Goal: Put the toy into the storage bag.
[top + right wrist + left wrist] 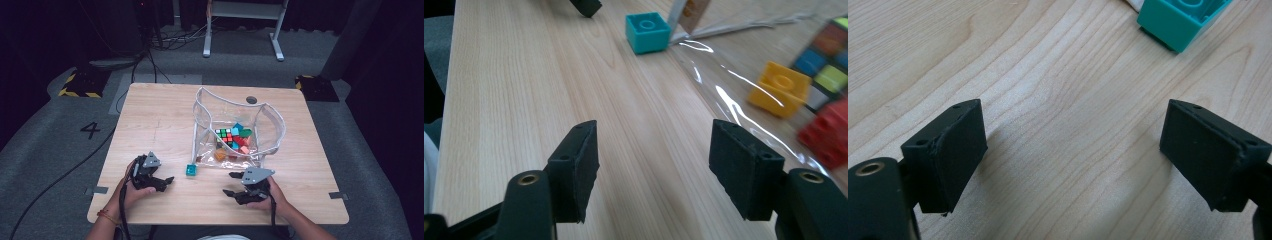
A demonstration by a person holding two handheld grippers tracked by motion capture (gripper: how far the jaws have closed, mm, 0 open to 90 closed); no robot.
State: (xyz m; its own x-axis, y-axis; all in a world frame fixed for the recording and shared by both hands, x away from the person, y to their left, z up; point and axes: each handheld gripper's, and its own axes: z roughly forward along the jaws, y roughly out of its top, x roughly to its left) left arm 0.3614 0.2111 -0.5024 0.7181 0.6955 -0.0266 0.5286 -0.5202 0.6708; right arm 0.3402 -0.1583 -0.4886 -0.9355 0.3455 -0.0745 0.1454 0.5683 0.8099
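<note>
- Pale wood table, straight fine grain, flat and matte, corners squared off, standing on grey carpet.
- Mid-table, right of centre, sits a clear plastic bag with a white trimmed rim; its soft walls stand open and glossy, with bright glare streaks on the film in the right gripper view.
- Inside the bag: a puzzle cube with many-coloured stickers, plus small hard plastic blocks in red, green, blue and orange heaped beside it.
- From the right gripper view a yellow block with a round stud on top lies under the film, and red blocks sit nearer, blurred.
- Out on the bare wood, just off the bag's near-left corner, there's a teal block: square, smooth, one ring-shaped stud on top, touching nothing I can make out.
- Left gripper rests low at the near-left of the table, held in the left hand, pointing right toward the teal block; forearm comes in from the near edge, a cord bracelet at the wrist.
- Its jaws stand wide apart, empty, with matte black rubbery pads over plain wood; the teal block lies just beyond them.
- Right gripper lies near-right, gripped by the right hand, aimed left, grey three-cornered plate on top.
- Its jaws are also spread wide with nothing between, pads blocky and dull black.
</note>
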